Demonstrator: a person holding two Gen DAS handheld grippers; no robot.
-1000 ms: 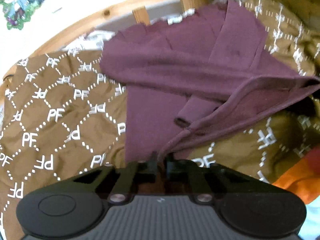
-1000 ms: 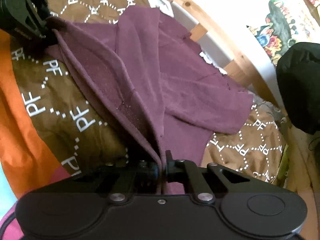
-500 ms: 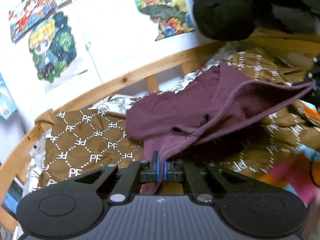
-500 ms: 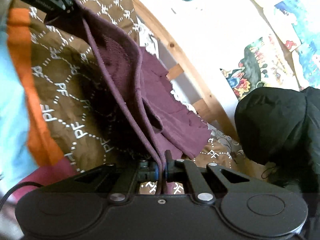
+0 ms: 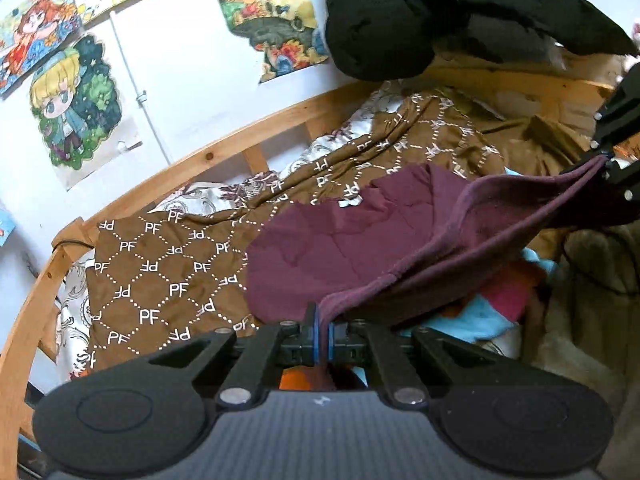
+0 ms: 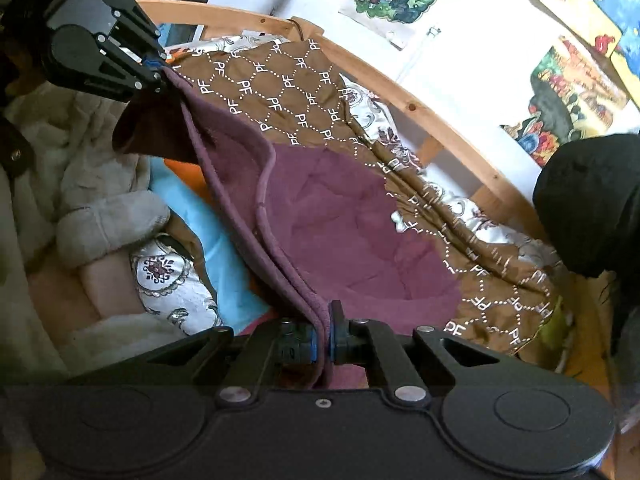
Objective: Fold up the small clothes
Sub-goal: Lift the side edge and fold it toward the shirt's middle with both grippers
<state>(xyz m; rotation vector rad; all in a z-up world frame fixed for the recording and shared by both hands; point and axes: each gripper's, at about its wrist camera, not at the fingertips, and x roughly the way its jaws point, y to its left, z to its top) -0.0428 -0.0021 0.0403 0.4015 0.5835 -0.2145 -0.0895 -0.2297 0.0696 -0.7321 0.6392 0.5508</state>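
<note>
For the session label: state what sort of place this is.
Most likely a bedroom: a wooden bed frame carrying a brown PF-patterned blanket, and cartoon posters on the wall.

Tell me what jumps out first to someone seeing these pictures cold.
A maroon garment hangs stretched in the middle, its hem pinched at one end by the left hand-held gripper and at the other by the right hand-held gripper. Beneath it lies a brown "PF" blanket inside a wooden rail. Bright cartoon posters cover the white wall behind.
</note>
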